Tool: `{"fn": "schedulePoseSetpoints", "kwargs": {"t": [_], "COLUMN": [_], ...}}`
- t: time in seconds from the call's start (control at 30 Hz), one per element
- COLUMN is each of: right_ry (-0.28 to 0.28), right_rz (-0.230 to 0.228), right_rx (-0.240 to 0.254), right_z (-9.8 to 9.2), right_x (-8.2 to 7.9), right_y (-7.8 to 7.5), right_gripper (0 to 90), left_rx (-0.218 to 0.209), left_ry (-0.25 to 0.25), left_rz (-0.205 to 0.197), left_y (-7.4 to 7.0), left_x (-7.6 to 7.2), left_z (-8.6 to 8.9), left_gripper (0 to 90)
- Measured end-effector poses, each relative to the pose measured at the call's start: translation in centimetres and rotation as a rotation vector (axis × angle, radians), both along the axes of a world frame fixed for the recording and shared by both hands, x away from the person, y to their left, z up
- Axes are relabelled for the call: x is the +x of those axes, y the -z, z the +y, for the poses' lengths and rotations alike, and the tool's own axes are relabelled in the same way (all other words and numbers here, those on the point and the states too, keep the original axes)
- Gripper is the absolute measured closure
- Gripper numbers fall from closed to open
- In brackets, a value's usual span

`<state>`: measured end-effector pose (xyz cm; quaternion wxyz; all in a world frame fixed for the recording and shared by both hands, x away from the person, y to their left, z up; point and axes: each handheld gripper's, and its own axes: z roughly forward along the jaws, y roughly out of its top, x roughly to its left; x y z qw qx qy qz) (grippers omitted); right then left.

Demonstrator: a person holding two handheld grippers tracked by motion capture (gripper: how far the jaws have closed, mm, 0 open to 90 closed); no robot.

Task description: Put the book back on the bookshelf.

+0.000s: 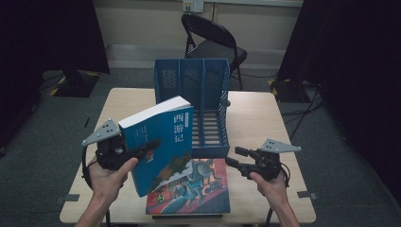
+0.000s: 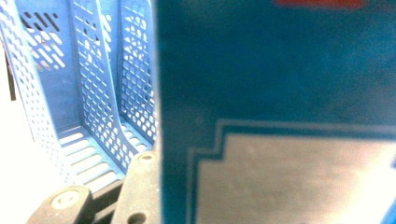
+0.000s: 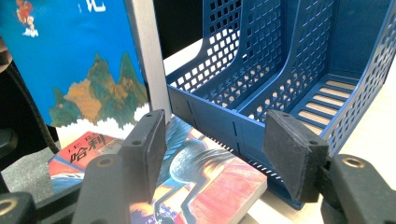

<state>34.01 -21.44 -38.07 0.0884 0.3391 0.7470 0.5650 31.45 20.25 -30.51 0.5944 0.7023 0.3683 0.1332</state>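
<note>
My left gripper (image 1: 152, 144) is shut on a thick blue book (image 1: 161, 137) and holds it tilted above the table, its front cover with white characters facing me. In the left gripper view the blue book (image 2: 280, 93) covers the right side, with one black finger (image 2: 140, 186) against its edge. A second book with a red and blue cover (image 1: 194, 189) lies flat on the table, partly under the held one. My right gripper (image 1: 232, 158) hovers open and holds nothing, just right of the flat book. In its own view the right gripper (image 3: 222, 149) points at the flat book (image 3: 210, 182).
A blue perforated file rack (image 1: 198, 94) with several slots stands on the wooden table (image 1: 255, 118) behind the books; its slots (image 3: 280, 70) hold nothing. A black folding chair (image 1: 213, 42) stands beyond the table. Bare tabletop lies to the right of the rack.
</note>
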Motion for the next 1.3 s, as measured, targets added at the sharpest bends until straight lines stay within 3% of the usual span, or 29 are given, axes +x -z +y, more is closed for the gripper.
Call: {"fn": "schedulePoseSetpoints", "kwargs": {"t": [0.13,0.4,0.57,0.67,1.0,1.1,1.3], "right_ry": [0.001,0.003,0.007,0.001,-0.006,-0.003,-0.007], "right_rz": [0.004,0.007,0.008,0.012,0.016,0.015,0.020], "right_rx": [0.000,-0.004,-0.004,-0.010,-0.013,-0.013,-0.018], "right_z": [-0.1,-0.1,-0.1,0.0,0.2,0.1,0.3], "right_x": [0.1,0.1,0.2,0.2,0.2,0.2,0.3], "right_y": [0.1,0.2,0.3,0.5,0.6,0.6,0.8], "right_gripper": [38.5,38.3,38.2,38.0,37.8,37.7,36.9], "left_rx": [0.014,-0.022,-0.004,-0.030,-0.035,-0.030,-0.032], "left_ry": [-0.010,-0.049,-0.068,-0.079,-0.127,-0.149,-0.170], "left_rz": [-0.006,-0.013,-0.026,-0.031,-0.029,-0.044,-0.031], "left_y": [-0.3,-1.1,-2.0,-2.3,-2.3,-2.2,-2.4], "left_x": [0.1,0.8,1.3,1.7,3.2,3.4,4.1], "left_z": [0.2,1.2,1.4,1.8,2.1,2.0,1.6], "left_gripper": [61.8,61.8,61.8,61.8,61.8,61.8,61.9]}}
